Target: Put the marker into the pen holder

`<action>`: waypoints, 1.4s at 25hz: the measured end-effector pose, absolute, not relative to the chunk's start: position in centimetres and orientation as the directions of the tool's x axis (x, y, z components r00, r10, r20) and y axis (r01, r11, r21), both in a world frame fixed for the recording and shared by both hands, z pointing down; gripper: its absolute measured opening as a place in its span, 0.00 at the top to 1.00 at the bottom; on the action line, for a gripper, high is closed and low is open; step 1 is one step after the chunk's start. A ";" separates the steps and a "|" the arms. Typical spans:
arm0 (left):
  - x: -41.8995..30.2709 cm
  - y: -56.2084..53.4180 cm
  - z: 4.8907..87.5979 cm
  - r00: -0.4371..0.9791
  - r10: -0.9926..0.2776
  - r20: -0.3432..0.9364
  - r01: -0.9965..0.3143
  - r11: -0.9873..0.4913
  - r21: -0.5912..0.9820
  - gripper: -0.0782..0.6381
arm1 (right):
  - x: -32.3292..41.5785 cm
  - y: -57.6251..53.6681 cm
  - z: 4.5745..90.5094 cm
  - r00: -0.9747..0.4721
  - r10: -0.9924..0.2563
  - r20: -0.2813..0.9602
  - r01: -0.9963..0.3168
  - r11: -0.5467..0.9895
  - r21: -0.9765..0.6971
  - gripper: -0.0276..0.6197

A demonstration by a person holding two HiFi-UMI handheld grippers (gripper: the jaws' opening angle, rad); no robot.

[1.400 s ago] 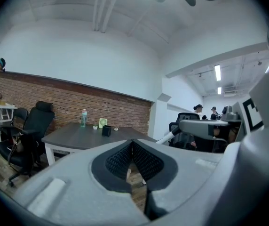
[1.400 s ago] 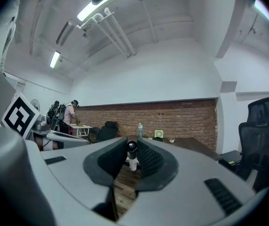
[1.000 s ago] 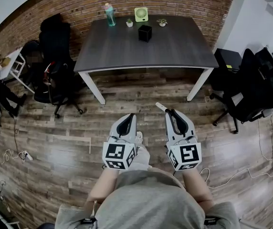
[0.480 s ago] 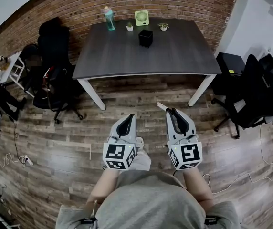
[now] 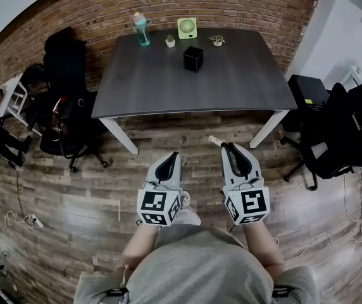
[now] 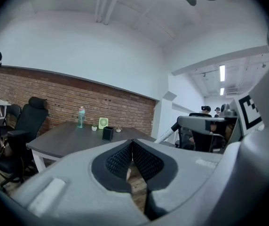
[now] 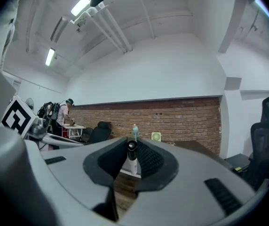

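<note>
The black cube pen holder (image 5: 193, 59) stands on the dark grey table (image 5: 244, 75), near its far edge; in the left gripper view the pen holder (image 6: 107, 133) shows small and distant. My right gripper (image 5: 231, 149) is shut on a white marker (image 5: 214, 140) that sticks out to the left of the jaws, over the wooden floor short of the table. In the right gripper view the marker (image 7: 131, 158) stands upright between the pads, black end up. My left gripper (image 5: 167, 161) is beside it, jaws together with nothing between them.
On the table's far edge stand a teal bottle (image 5: 142, 29), a small green fan (image 5: 187, 23) and two little potted plants (image 5: 170, 41). Black office chairs stand left (image 5: 67, 106) and right (image 5: 342, 128) of the table. Cables lie on the floor (image 5: 320, 239). A brick wall backs the table.
Both grippers have moved forward towards the table, which now sits nearer and lower in the head view. The marker stays in the right gripper's jaws.
</note>
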State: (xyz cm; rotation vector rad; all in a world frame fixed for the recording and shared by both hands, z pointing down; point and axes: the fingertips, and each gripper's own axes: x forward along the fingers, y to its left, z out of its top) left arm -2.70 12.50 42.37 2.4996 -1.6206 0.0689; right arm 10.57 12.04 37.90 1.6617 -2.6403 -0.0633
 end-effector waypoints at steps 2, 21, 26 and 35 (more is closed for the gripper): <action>-3.2 10.9 42.3 0.414 -0.901 0.128 -0.909 -0.401 0.114 0.87 | 10.0 10.5 37.8 -0.432 -0.902 -0.002 -0.901 0.432 0.049 0.86; -7.0 -2.9 41.9 0.449 -0.884 0.132 -0.892 -0.436 0.117 0.87 | 5.9 -3.0 37.0 -0.407 -0.913 -0.006 -0.912 0.406 0.049 0.86; -7.7 -5.6 42.1 0.461 -0.877 0.138 -0.887 -0.447 0.118 0.87 | 5.2 -5.5 37.1 -0.394 -0.919 -0.007 -0.918 0.393 0.044 0.86; -8.4 -8.9 42.7 0.482 -0.864 0.146 -0.875 -0.467 0.125 0.87 | 4.3 -8.7 37.5 -0.372 -0.928 0.001 -0.928 0.372 0.039 0.86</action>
